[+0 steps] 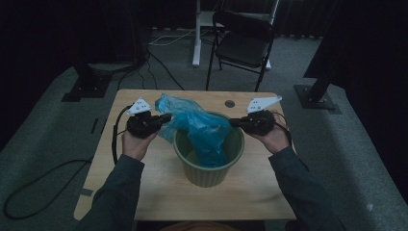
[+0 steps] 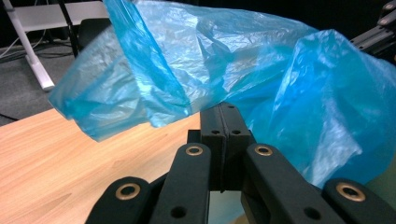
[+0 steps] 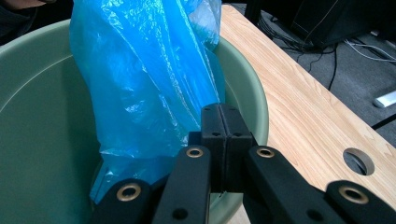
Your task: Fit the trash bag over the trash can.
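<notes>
**Blue bag half in the green bin, both grippers clamped at its edges**

A green plastic bin [image 1: 208, 166] stands near the middle of the wooden table [image 1: 159, 192]. A thin blue plastic bag [image 1: 199, 127] hangs partly inside it: the lower part drops down into the bin's hollow, while the upper part bunches above the rim and spills over the far left edge toward the left gripper [image 1: 163, 117].

In the left gripper view, that gripper's jaws are pressed together with the bag's film [image 2: 219, 60] rising right at their tips; it looks pinched, though the contact itself is hidden.

The right gripper [image 1: 234, 122] sits at the bin's right rim. Its jaws are likewise closed tight, their tips against the bag [image 3: 149, 88] just inside the bin wall [image 3: 37, 140].

A black folding chair [image 1: 243, 43] stands beyond the table.
</notes>
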A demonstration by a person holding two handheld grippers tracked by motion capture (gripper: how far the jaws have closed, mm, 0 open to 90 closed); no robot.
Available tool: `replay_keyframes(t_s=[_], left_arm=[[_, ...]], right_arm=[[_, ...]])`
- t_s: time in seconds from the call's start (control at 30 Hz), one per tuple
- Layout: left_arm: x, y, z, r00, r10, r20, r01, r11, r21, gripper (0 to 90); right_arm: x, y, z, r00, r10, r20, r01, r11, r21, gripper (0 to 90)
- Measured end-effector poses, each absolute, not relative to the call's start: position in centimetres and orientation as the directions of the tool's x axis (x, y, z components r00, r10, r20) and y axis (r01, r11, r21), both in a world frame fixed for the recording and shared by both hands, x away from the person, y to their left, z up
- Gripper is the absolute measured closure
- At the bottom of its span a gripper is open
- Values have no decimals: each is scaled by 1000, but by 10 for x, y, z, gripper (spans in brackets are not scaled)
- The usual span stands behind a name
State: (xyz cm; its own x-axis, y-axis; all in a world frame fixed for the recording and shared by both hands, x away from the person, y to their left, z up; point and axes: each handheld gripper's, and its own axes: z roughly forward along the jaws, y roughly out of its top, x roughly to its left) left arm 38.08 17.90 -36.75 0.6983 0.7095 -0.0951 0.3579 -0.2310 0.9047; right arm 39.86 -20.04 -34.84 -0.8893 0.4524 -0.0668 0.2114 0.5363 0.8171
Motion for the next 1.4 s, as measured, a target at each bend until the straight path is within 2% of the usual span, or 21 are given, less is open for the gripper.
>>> replay_keyframes(t_s=[0.07, 0.17, 0.2, 0.23, 0.47, 0.57, 0.6, 0.7, 0.87, 0.97, 1.03, 1.17, 1.2, 1.23, 1.4], left_arm=[[380, 178, -368, 701, 707, -95, 355, -231, 906, 900], [378, 173, -365, 717, 692, -78, 327, -236, 915, 900], [378, 173, -365, 717, 692, -78, 327, -236, 915, 900], [377, 171, -363, 721, 689, -71, 320, -241, 916, 900], [376, 165, -361, 732, 679, -65, 305, -241, 921, 900], [376, 162, -360, 736, 675, -60, 300, -245, 922, 900], [375, 159, -359, 740, 670, -54, 294, -249, 923, 900], [375, 156, -359, 746, 665, -45, 286, -258, 923, 900], [373, 152, -358, 753, 656, -38, 275, -263, 925, 900], [372, 152, -358, 755, 654, -35, 273, -265, 925, 900], [371, 152, -358, 757, 652, -30, 268, -269, 925, 900], [370, 153, -359, 756, 654, -28, 268, -270, 925, 900], [370, 153, -359, 756, 654, -28, 268, -270, 925, 900], [370, 156, -359, 753, 658, -29, 270, -267, 925, 900], [370, 165, -363, 737, 675, -41, 285, -254, 924, 900]], right_arm=[[398, -202, -348, -890, 452, -64, 215, 538, 815, 895], [399, -200, -346, -893, 446, -62, 216, 544, 811, 764], [399, -200, -346, -893, 446, -62, 216, 544, 811, 764], [399, -198, -341, -898, 436, -57, 206, 533, 821, 712], [400, -184, -326, -904, 421, -69, 173, 510, 842, 678], [401, -177, -321, -903, 421, -80, 161, 506, 847, 694], [403, -166, -317, -897, 430, -100, 145, 502, 852, 761], [404, -160, -315, -898, 428, -100, 142, 498, 855, 765], [413, -140, -314, -877, 456, -152, 132, 533, 836, 633], [417, -135, -314, -872, 462, -159, 135, 541, 830, 627], [424, -131, -315, -870, 468, -152, 147, 541, 828, 642], [436, -130, -319, -866, 484, -128, 195, 561, 805, 847], [436, -130, -319, -866, 484, -128, 195, 561, 805, 847], [441, -132, -321, -854, 504, -128, 224, 578, 784, 900], [441, -139, -319, -824, 549, -138, 258, 582, 771, 900]])
